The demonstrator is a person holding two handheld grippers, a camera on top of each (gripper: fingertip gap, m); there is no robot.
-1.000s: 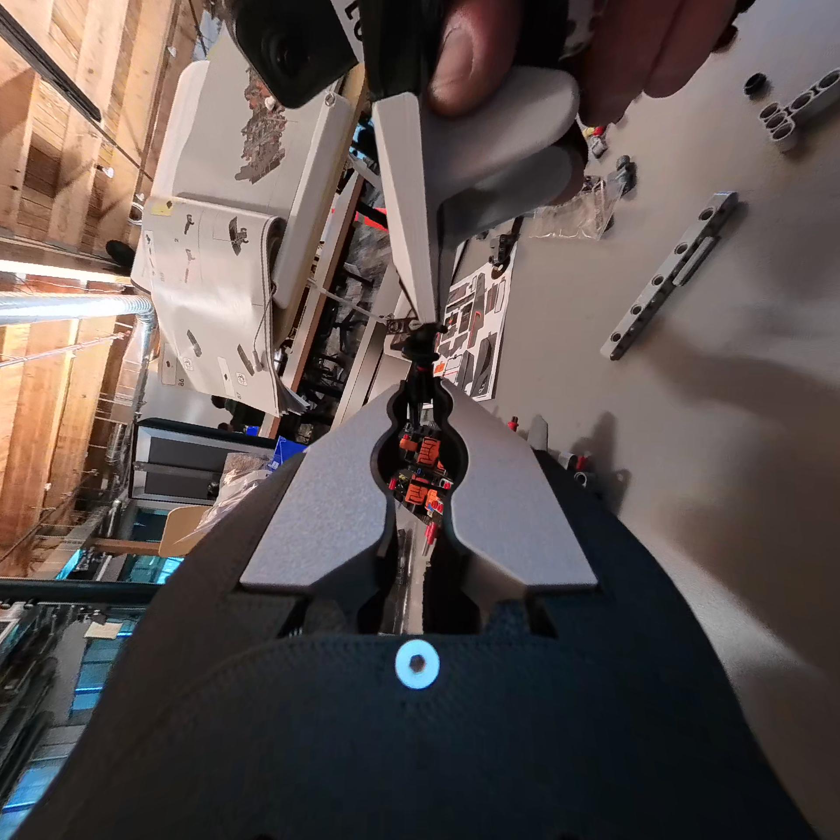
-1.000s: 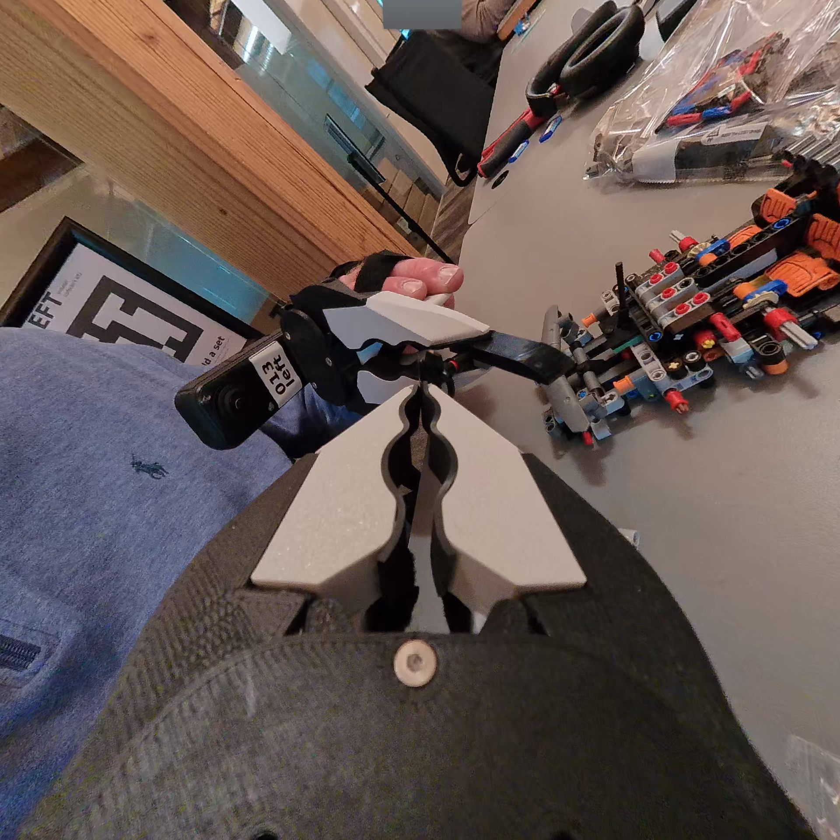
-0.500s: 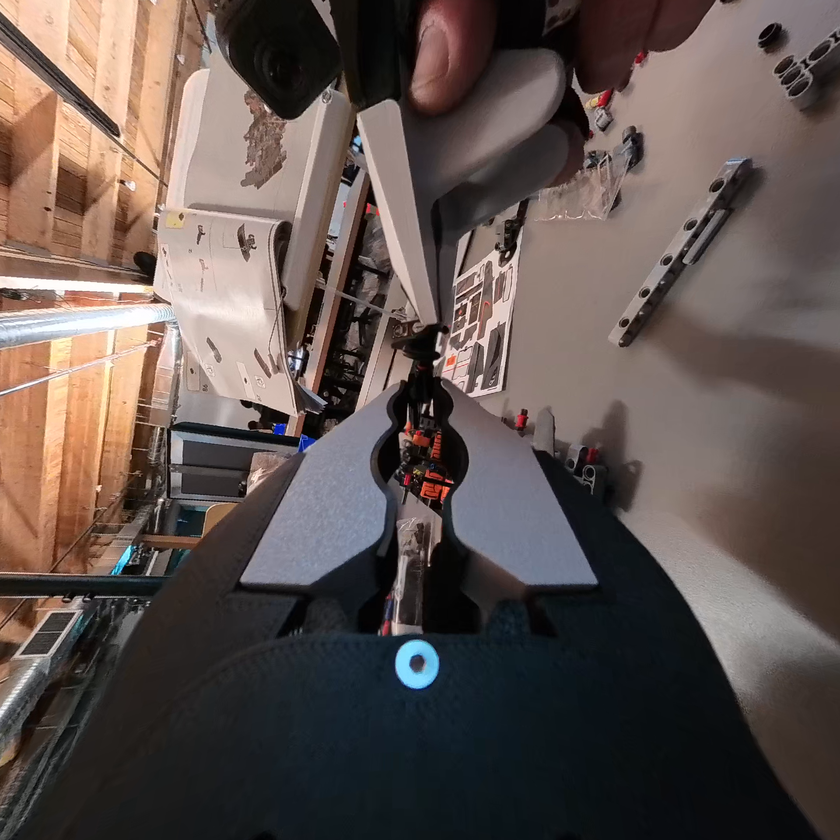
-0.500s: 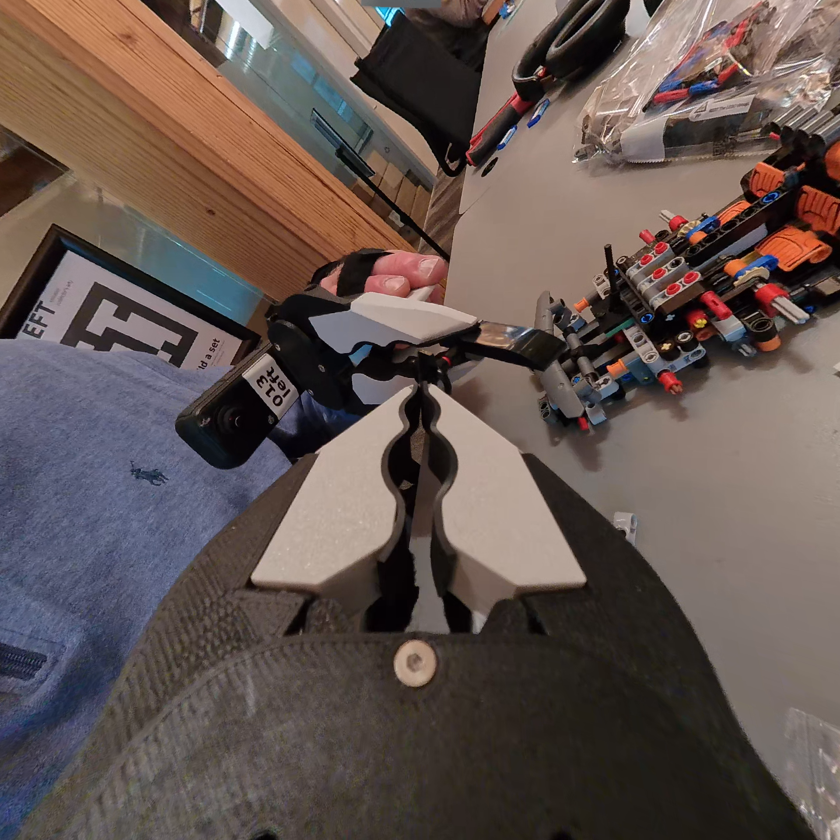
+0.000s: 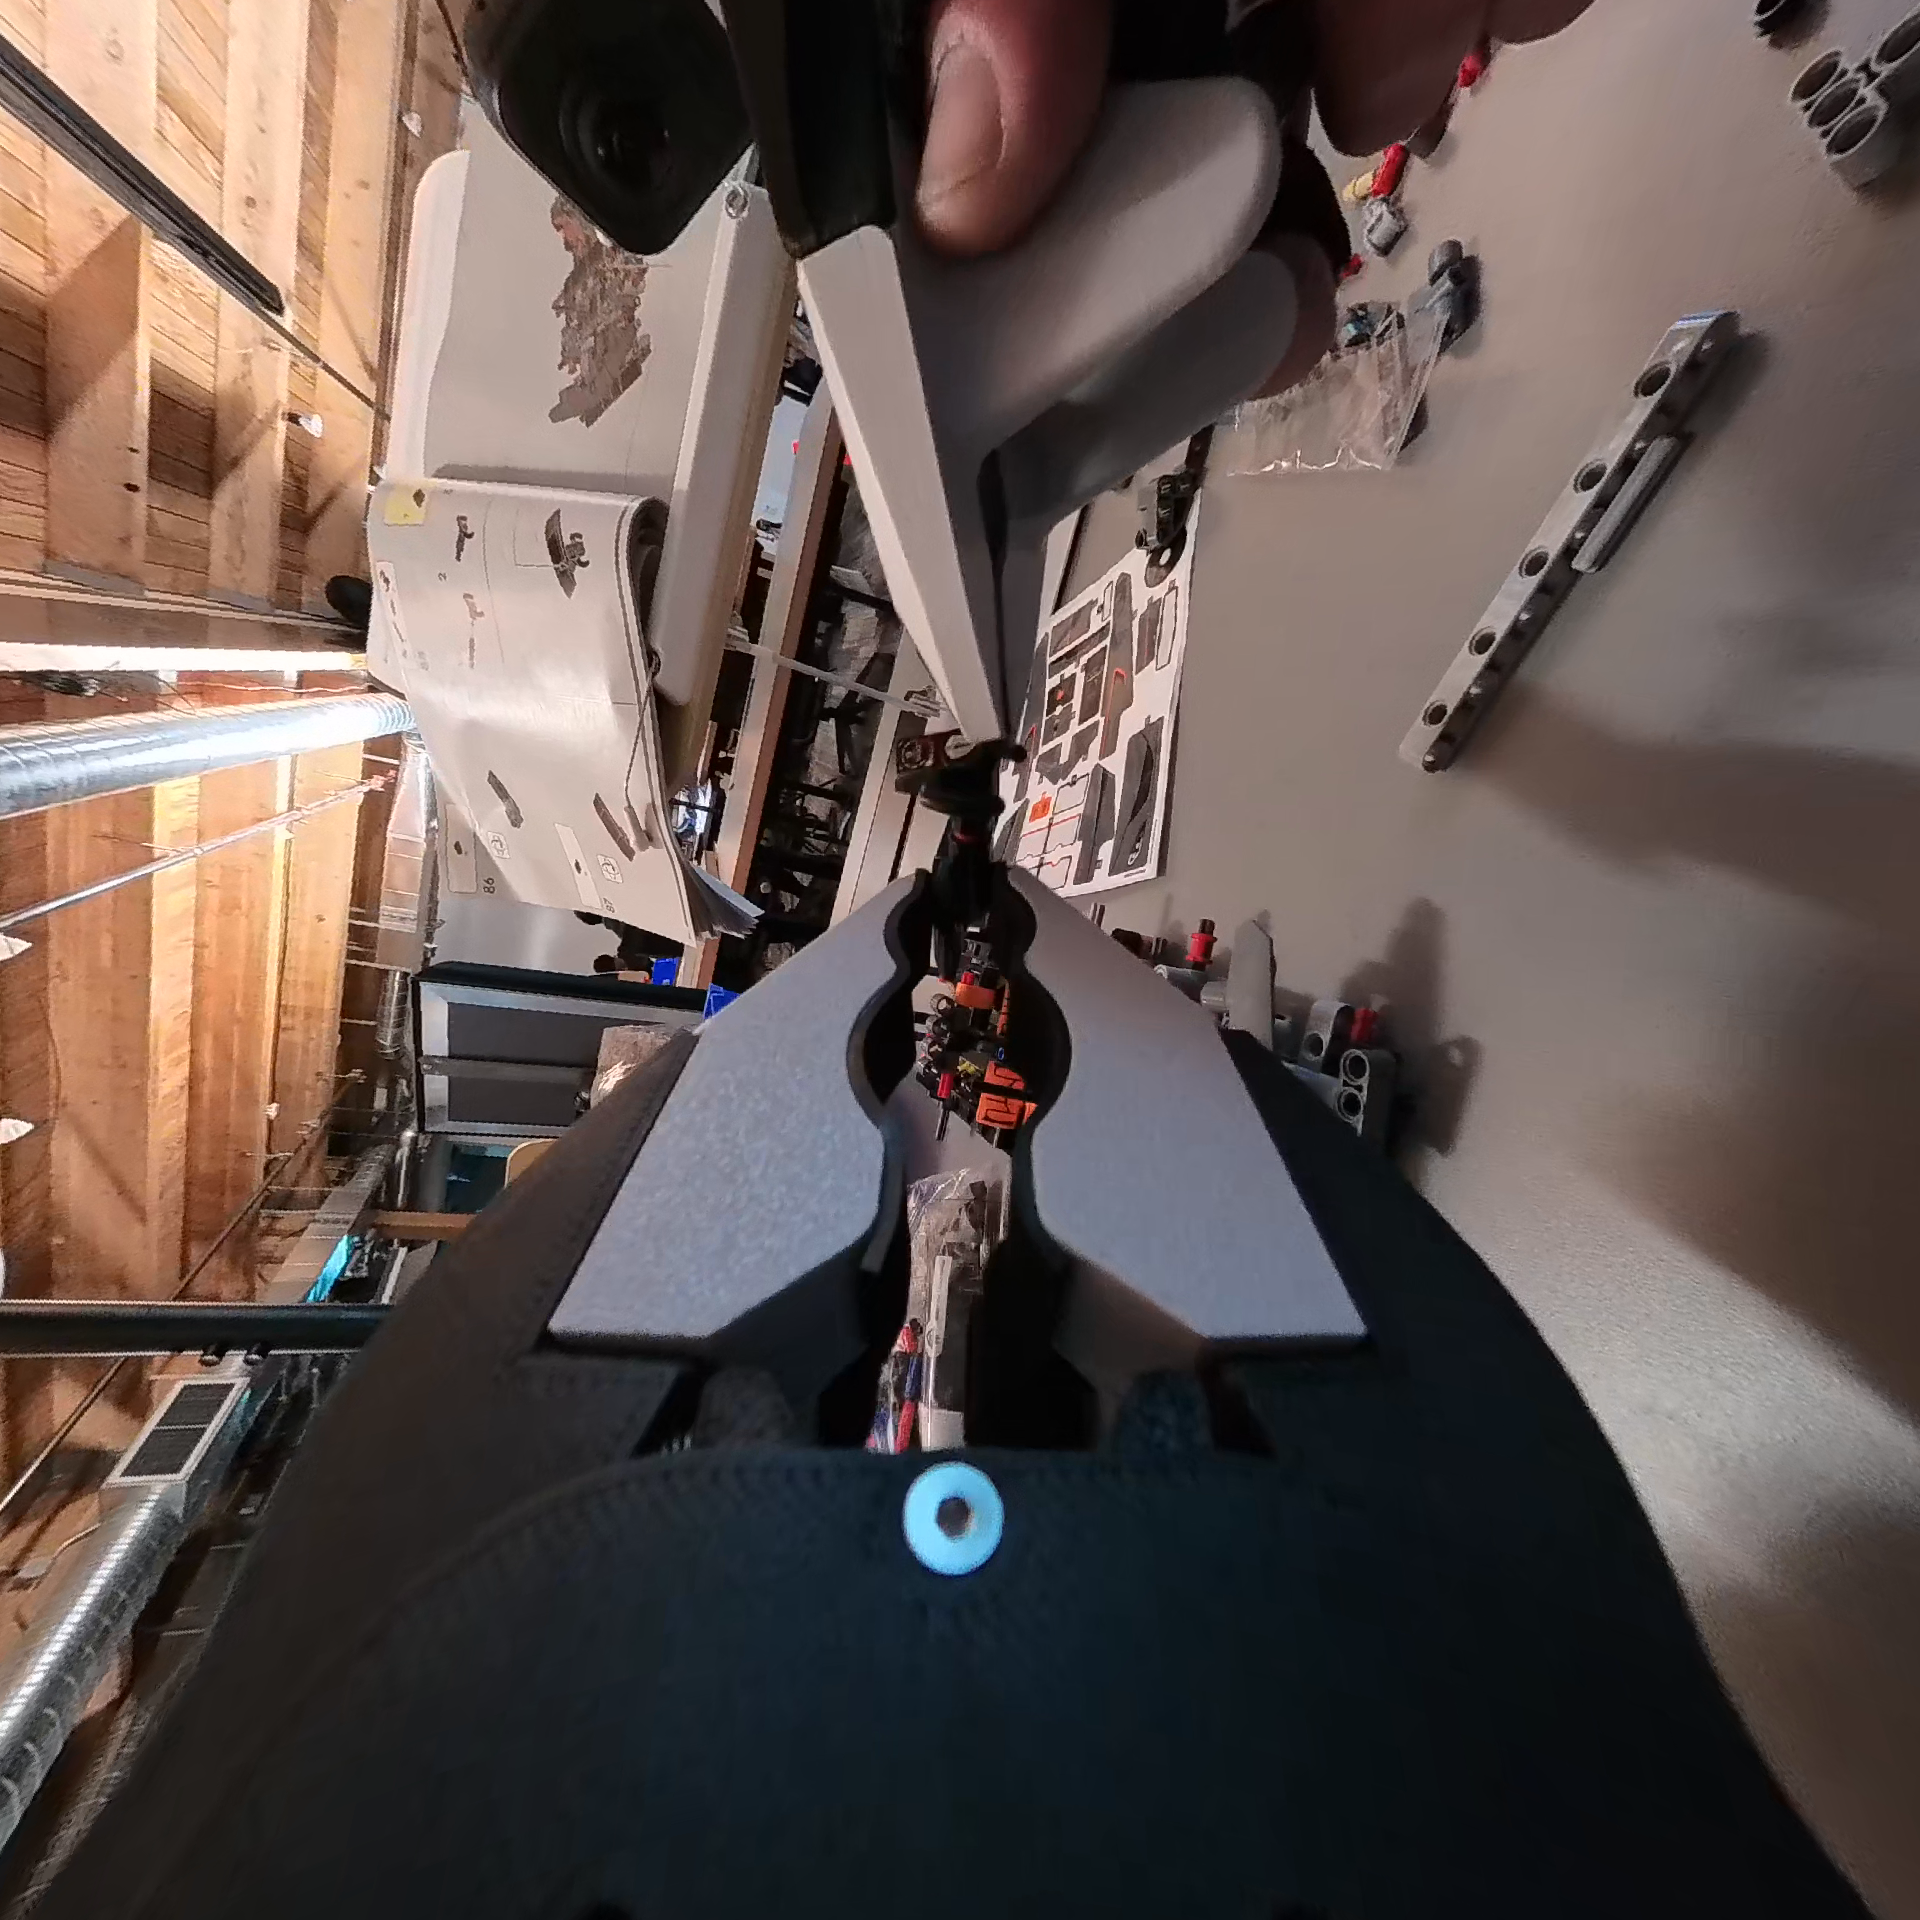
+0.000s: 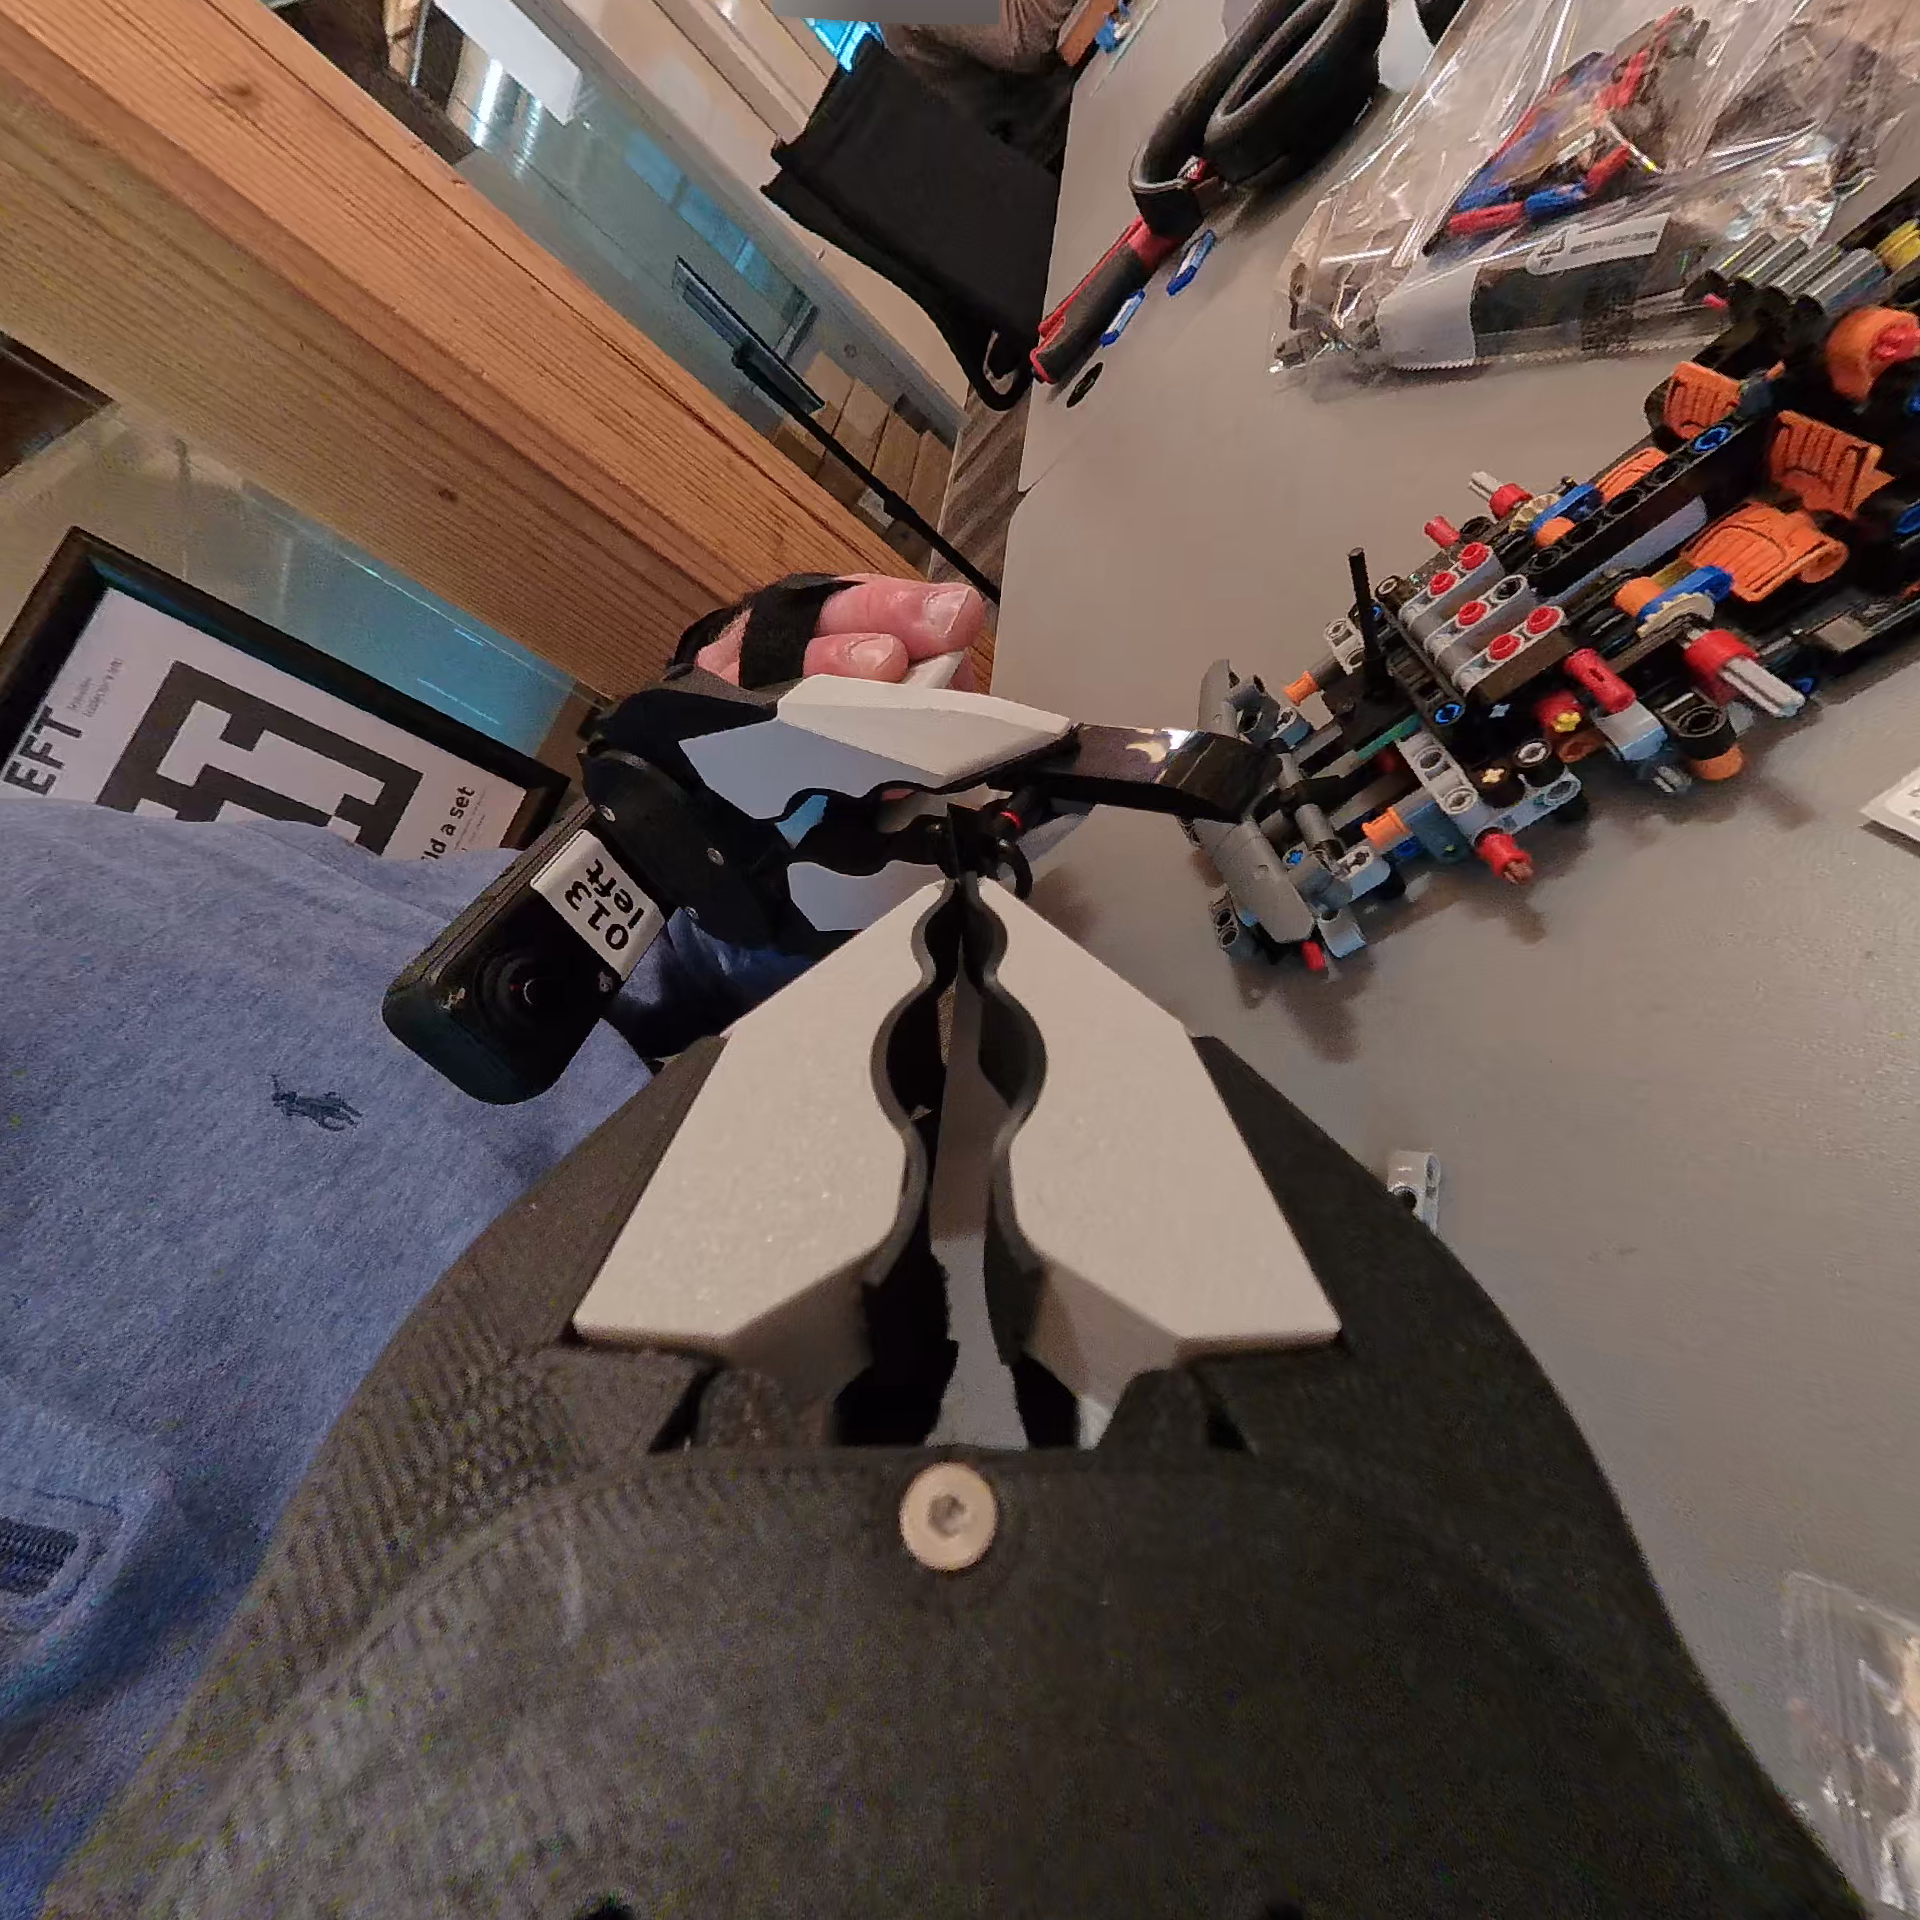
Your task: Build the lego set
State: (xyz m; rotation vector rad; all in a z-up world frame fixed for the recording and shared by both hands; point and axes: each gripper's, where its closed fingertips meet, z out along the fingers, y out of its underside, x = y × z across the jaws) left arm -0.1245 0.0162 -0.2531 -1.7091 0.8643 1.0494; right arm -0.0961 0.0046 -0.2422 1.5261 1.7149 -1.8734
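Observation:
My left gripper (image 5: 961, 902) is shut on a long glossy black panel piece (image 6: 1174, 764), held in the air above the table; the gripper also shows in the right wrist view (image 6: 914, 743). My right gripper (image 6: 961, 885) is shut on a small black part with a red pin (image 6: 987, 831) that sits against the panel. The right gripper's tips (image 5: 987, 732) meet my left ones nose to nose. The part-built model (image 6: 1558, 665), black, grey and orange with red pins, lies on the grey table just beyond. It shows partly behind my left fingers (image 5: 982, 1039).
A long grey beam (image 5: 1569, 551), a sticker sheet (image 5: 1112, 717), a small plastic bag (image 5: 1340, 405) and an open instruction booklet (image 5: 530, 675) lie nearby. Bags of parts (image 6: 1558, 187), black tyres (image 6: 1268, 94) and a small grey piece (image 6: 1413, 1179) are on the table. Only a small space, under 4 cm, lies between the two pairs of fingers.
Both grippers stay shut and tip to tip on the pieces. They have drifted slightly together, so the table and model sit a little differently in both views.

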